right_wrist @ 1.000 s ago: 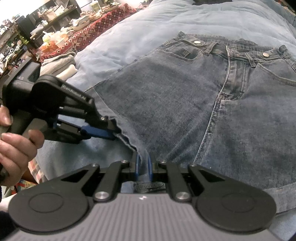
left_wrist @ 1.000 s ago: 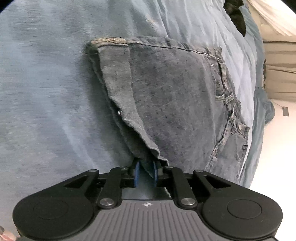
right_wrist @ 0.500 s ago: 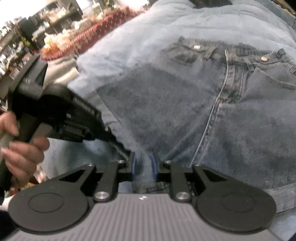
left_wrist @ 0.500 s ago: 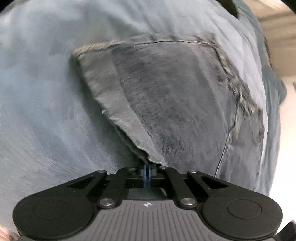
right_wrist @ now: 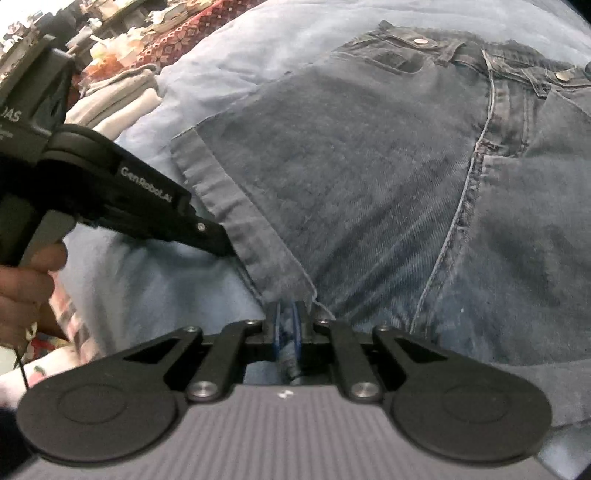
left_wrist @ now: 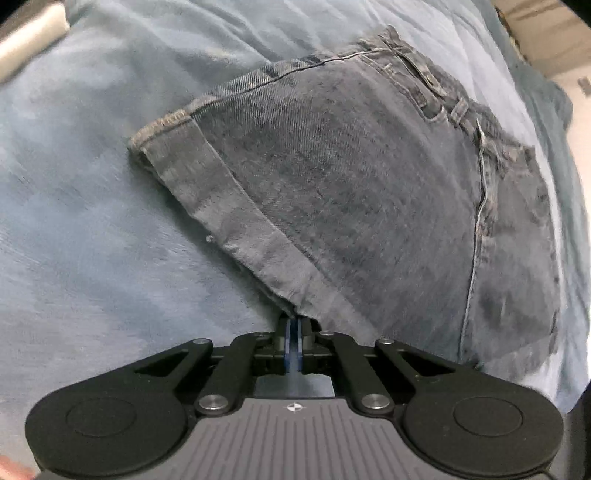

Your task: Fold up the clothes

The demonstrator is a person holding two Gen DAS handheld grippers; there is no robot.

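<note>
Dark blue denim shorts [left_wrist: 369, 206] lie flat on a light blue blanket [left_wrist: 92, 221], waistband at the far side. My left gripper [left_wrist: 294, 323] is shut on the turned-up hem of the near leg, pads nearly touching with the cloth edge pinched at their tips. In the right wrist view the shorts [right_wrist: 369, 184] fill the frame. My right gripper [right_wrist: 286, 314] has bunched denim of the same hem between its blue pads, and its jaws are closing on it. The left gripper [right_wrist: 227, 249] bites the hem just to the left of it.
A person's hand [right_wrist: 26, 280] holds the left gripper's handle. Folded light clothes [right_wrist: 122, 99] lie at the blanket's far left, beside a red patterned cloth [right_wrist: 192, 33]. Pale floor [left_wrist: 580, 122] shows past the blanket's right edge.
The left gripper's pads closed onto the hem, and it rolled, so the shorts now sit turned in its view. The right gripper's pads drew closer on the denim.
</note>
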